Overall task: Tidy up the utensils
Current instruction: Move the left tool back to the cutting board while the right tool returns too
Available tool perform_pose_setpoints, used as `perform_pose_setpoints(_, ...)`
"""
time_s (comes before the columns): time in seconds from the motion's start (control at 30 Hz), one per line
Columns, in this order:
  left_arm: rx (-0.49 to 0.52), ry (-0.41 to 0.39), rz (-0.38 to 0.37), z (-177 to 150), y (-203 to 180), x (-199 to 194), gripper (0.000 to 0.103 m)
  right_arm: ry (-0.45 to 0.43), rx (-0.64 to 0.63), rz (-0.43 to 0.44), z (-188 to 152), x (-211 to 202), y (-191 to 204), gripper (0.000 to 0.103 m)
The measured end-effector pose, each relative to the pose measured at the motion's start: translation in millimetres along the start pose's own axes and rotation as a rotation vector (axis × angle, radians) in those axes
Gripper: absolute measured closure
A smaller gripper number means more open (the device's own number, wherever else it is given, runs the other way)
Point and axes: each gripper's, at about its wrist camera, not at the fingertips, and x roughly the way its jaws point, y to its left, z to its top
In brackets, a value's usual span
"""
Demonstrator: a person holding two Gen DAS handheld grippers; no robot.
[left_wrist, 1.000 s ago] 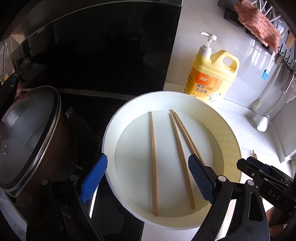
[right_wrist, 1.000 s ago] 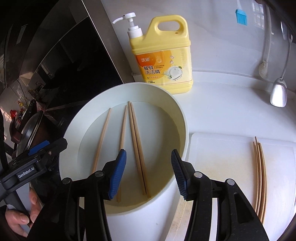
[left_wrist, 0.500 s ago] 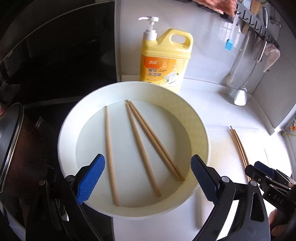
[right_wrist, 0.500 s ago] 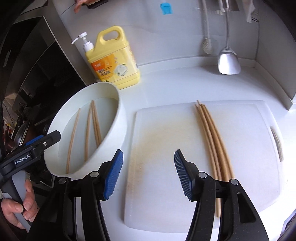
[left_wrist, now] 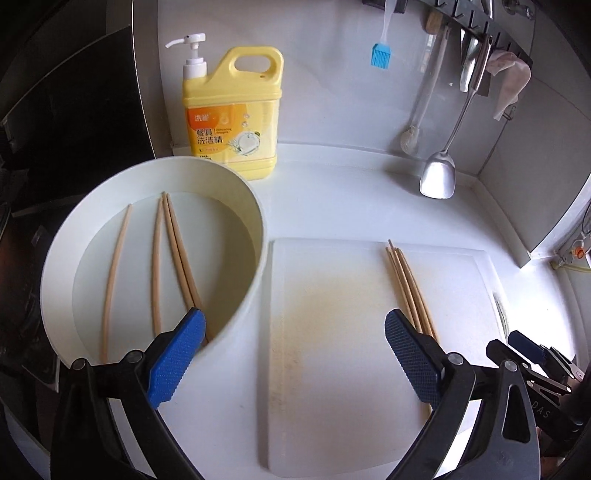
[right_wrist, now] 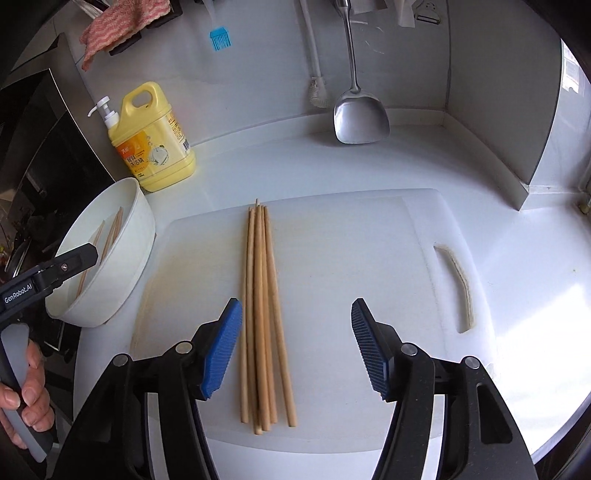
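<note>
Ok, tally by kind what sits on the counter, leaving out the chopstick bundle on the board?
Chopsticks in the white bowl: 4
White bowl: 1
Cutting board: 1
Yellow detergent bottle: 1
Total: 7

Pale, matt wooden chopsticks (right_wrist: 260,317) lie on a white plastic cutting board (right_wrist: 332,258) whose dull surface carries a yellowish stain to the left of them, and more of the same wood (left_wrist: 159,266) rests in a smooth, glossy white bowl (left_wrist: 255,206) just left of the board. Behind the board, a shiny metal spatula (right_wrist: 360,120) hangs over the glossy white counter (right_wrist: 517,266), a yellow plastic detergent bottle (right_wrist: 147,144) stands beside the bowl, and a rough pink cloth (right_wrist: 118,31) hangs above the bottle. The gripper pads (right_wrist: 221,350) are ribbed blue rubber on matt black plastic.
</note>
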Motion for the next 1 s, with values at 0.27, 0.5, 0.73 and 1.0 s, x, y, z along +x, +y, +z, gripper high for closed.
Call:
perform_pose_setpoints(0.27,-0.081,0.032,0.097,-34,-27,-4,0.007,0.042,-0.118,0.099,-5,25,-19,0.042)
perform_pose_setpoints(0.5,-0.036,0.007,0.125,-46,-27,-4,0.007,0.031,-0.139,0.088,-6,43,-12,0.042)
perform_pose_setpoints(0.73,-0.029,0.010,0.086,-51,-27,15,0.007,0.038,-0.138,0.039,-11,55,-5,0.042)
perform_pose_setpoints(1.0,-0.016,-0.016,0.060,-59,-31,28,0.007,0.013,-0.145,0.005,-15,56,1,0.042)
